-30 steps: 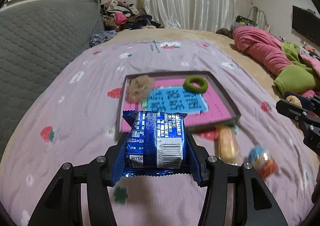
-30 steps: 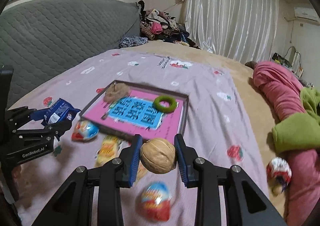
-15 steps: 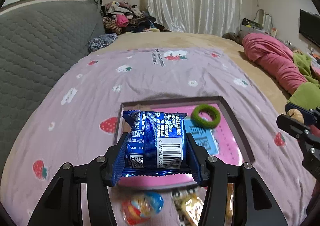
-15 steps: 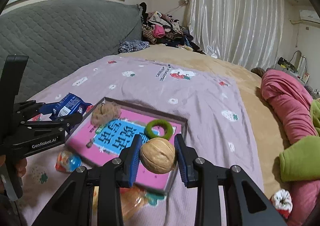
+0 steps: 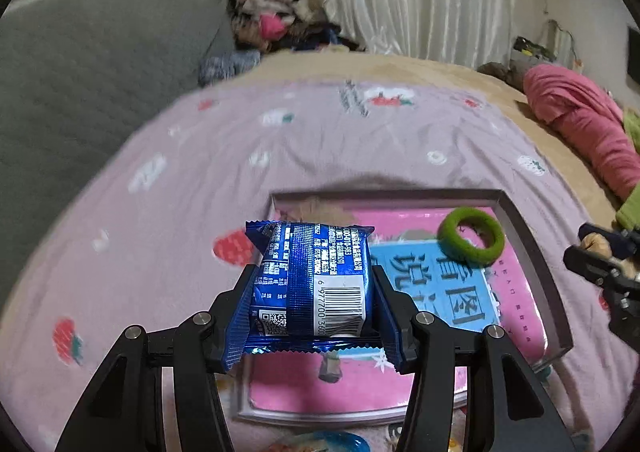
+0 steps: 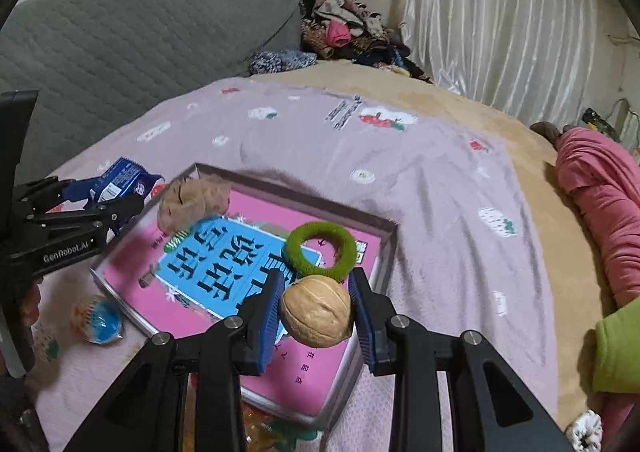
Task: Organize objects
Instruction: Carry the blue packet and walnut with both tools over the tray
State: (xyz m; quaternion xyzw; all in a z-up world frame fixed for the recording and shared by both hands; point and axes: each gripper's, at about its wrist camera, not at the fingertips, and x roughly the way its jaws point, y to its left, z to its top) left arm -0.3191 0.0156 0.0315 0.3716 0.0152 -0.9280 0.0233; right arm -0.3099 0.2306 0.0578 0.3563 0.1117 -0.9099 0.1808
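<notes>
Left gripper (image 5: 312, 288): one blue snack packet (image 5: 312, 284) is clamped, held over the tray (image 5: 532, 252).
Right gripper (image 6: 316, 308): one walnut (image 6: 316, 312) is gripped above the tray's near edge.
Tray contents: one green ring (image 6: 322, 250), one tan puff (image 6: 192, 202).
Bedspread: one wrapped egg (image 6: 96, 318).

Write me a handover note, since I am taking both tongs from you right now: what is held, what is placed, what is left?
Left tongs: shut on the blue snack packet, above the tray.
Right tongs: shut on the walnut, over the tray's near corner.
Done: green ring and beige fluffy ball lie in the tray.
Left: set down both held things; the blue-and-white egg toy lies on the bedspread beside the tray.
</notes>
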